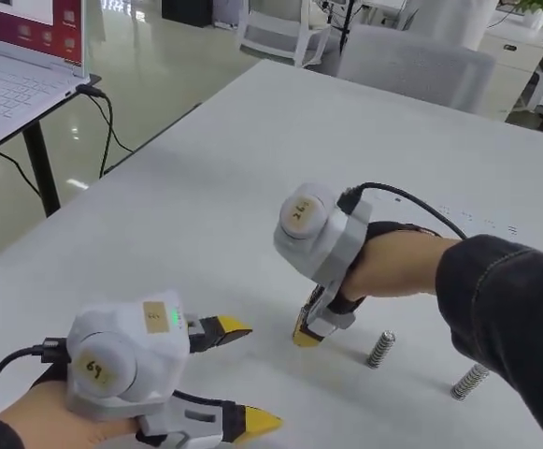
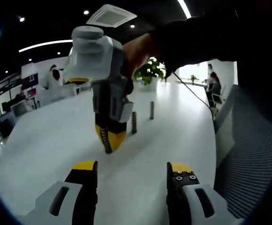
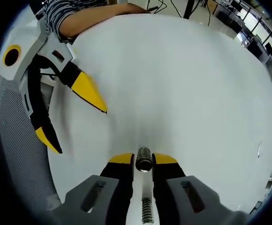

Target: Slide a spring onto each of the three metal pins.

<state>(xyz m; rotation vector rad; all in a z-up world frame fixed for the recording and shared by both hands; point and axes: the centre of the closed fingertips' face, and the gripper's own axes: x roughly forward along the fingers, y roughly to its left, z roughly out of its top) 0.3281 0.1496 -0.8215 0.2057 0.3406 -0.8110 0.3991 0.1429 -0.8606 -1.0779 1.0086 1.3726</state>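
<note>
My right gripper (image 1: 307, 335) points down at the white table (image 1: 206, 206), shut on a small dark spring (image 3: 143, 159) held upright between its yellow tips. In the left gripper view that spring (image 2: 108, 140) reaches down to the tabletop. Just right of it stands a coiled spring (image 1: 380, 348), upright on the table. A second spring (image 1: 469, 381) stands farther right, leaning a little. My left gripper (image 1: 243, 374) lies low at the near left, open, with nothing between its fingers, aimed at the right gripper (image 2: 110, 136). Whether pins sit inside the standing springs I cannot tell.
A laptop (image 1: 14, 65) sits on a dark side table at the far left with a cable (image 1: 107, 131) hanging from it. Grey chairs (image 1: 411, 61) stand beyond the table's far edge. A dark sleeve (image 1: 505, 318) reaches in from the right.
</note>
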